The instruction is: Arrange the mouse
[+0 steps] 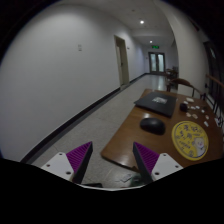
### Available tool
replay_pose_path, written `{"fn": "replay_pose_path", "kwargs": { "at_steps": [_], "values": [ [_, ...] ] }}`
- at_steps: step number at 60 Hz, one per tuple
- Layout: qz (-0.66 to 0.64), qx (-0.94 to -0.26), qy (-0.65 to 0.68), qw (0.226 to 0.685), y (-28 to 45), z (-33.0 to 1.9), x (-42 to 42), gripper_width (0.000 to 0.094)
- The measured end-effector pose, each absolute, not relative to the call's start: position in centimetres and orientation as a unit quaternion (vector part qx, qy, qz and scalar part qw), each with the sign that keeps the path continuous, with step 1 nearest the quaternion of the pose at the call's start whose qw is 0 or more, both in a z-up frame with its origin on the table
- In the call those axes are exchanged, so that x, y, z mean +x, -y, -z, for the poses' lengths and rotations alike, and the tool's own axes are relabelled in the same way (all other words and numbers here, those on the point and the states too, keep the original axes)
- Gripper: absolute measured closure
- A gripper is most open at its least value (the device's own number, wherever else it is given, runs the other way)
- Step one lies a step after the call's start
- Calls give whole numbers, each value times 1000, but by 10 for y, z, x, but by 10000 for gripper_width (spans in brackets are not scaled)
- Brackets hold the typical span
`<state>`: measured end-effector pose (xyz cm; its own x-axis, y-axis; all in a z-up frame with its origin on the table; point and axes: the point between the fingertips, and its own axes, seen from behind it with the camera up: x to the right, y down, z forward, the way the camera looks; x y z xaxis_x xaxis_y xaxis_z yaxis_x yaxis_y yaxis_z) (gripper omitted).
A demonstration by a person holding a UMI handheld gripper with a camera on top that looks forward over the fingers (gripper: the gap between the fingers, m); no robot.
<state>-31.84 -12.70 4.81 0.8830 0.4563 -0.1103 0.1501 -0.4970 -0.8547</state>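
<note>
A dark mouse [152,125] lies on a brown wooden table [125,146], beyond my fingers and to their right. My gripper [112,160] is open and empty, held in the air short of the table's near corner. Its two purple pads [78,158] stand wide apart with only floor and the table's edge between them. The mouse sits just left of a round yellow mat.
A round yellow patterned mat [190,139] lies on the table right of the mouse. A dark laptop-like slab [159,103] lies farther back, with chairs [185,88] beyond. A long corridor with a grey floor [95,115] runs left of the table toward doors [157,61].
</note>
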Motion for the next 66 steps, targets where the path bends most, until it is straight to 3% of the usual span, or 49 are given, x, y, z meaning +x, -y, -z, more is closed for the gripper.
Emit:
{"fn": "replay_pose_path", "kwargs": {
  "at_steps": [28, 43, 66],
  "values": [
    [-64, -869, 132, 473, -2, -21, -182, 108],
    [-42, -880, 154, 447, -44, 10, -183, 105],
    [-55, -889, 154, 427, -102, 17, -207, 158]
  ]
}}
